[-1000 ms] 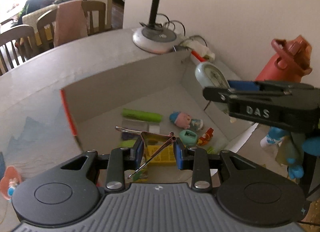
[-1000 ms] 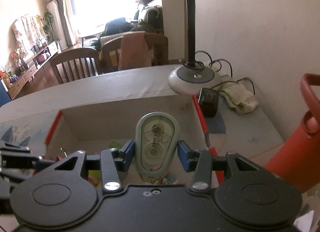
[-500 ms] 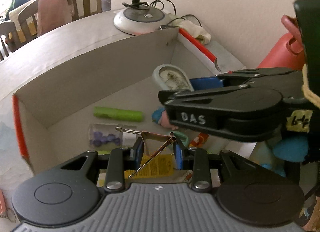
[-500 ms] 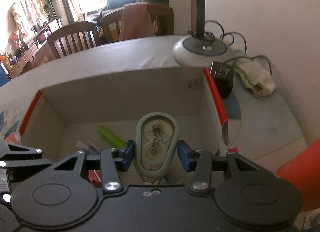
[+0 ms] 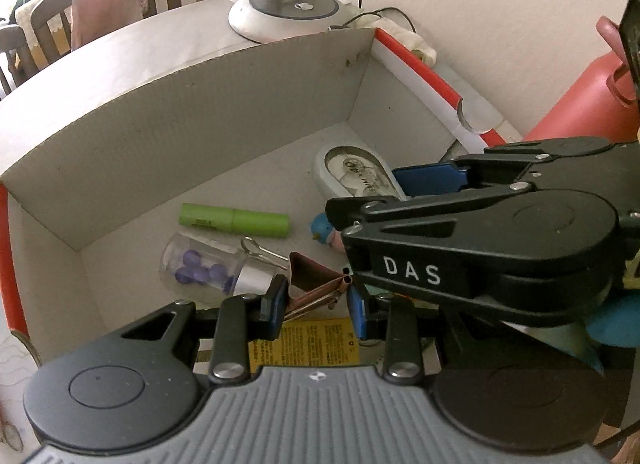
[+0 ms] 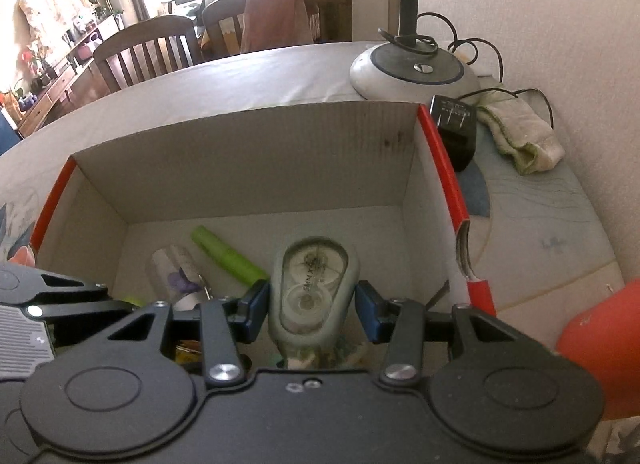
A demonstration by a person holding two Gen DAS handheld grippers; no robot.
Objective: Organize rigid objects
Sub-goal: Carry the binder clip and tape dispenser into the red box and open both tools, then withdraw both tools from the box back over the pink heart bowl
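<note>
Both grippers are lowered inside a grey cardboard box (image 5: 168, 116) with red edges. My left gripper (image 5: 316, 306) is shut on a bronze binder clip (image 5: 316, 284) with wire handles, just above the box floor. My right gripper (image 6: 313, 310) is shut on a pale green correction tape dispenser (image 6: 314, 284), which is also in the left wrist view (image 5: 356, 178) near the box's right wall. In the box lie a green tube (image 5: 234, 220), a clear vial of purple beads (image 5: 208, 268), a yellow packet (image 5: 316, 342) and a small blue-and-pink figure (image 5: 324, 230).
A lamp base (image 6: 414, 72) with coiled cord stands behind the box. A black adapter (image 6: 456, 132) and a folded cloth (image 6: 520, 136) lie right of the box. A red bottle (image 5: 576, 104) stands at the right by the wall. Wooden chairs (image 6: 148, 48) are beyond the table.
Both grippers have moved forward and down into the box with their objects still held. The box contents now look closer, and the vial has come into view.
</note>
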